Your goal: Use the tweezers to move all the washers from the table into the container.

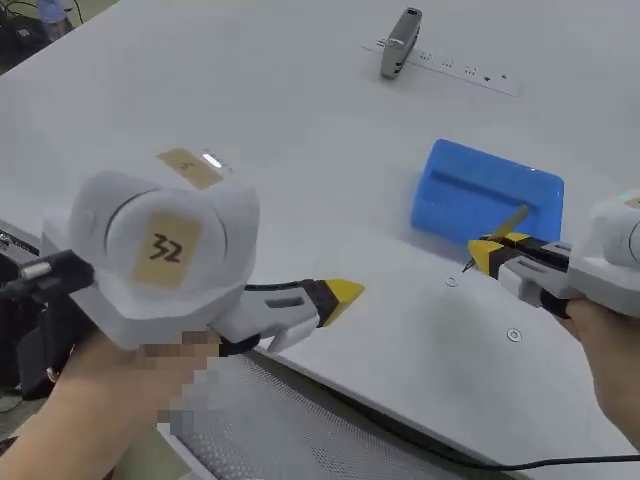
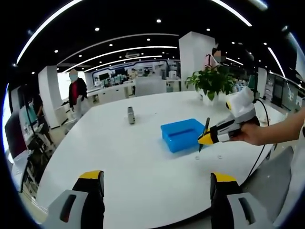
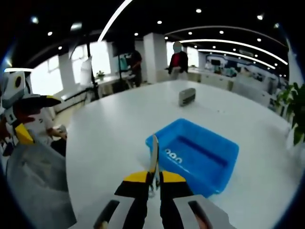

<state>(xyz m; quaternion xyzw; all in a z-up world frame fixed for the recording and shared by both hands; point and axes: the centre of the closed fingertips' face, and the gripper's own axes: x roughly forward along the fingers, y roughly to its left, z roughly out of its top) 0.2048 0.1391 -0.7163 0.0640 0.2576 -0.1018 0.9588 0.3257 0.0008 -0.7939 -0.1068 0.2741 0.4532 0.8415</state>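
My right gripper [image 3: 153,177] is shut on the thin tweezers [image 3: 154,152], which point forward to the near rim of the blue container [image 3: 200,157]. Several washers [image 3: 171,155] lie inside the container by that wall. In the head view the right gripper [image 1: 487,255] hovers at the container's [image 1: 490,190] front edge. One washer [image 1: 452,283] lies on the table just below the tweezers [image 1: 500,235], and another washer [image 1: 514,335] lies nearer me. My left gripper [image 2: 157,183] is open and holds nothing. It hangs over the table's near edge [image 1: 340,295], well left of the container.
A grey device [image 1: 400,42] on a white power strip [image 1: 460,68] sits at the far side of the white table [image 1: 300,130]. A tan label [image 1: 188,168] lies left of centre. A cable [image 1: 500,465] runs along the near edge. People stand in the background [image 2: 76,90].
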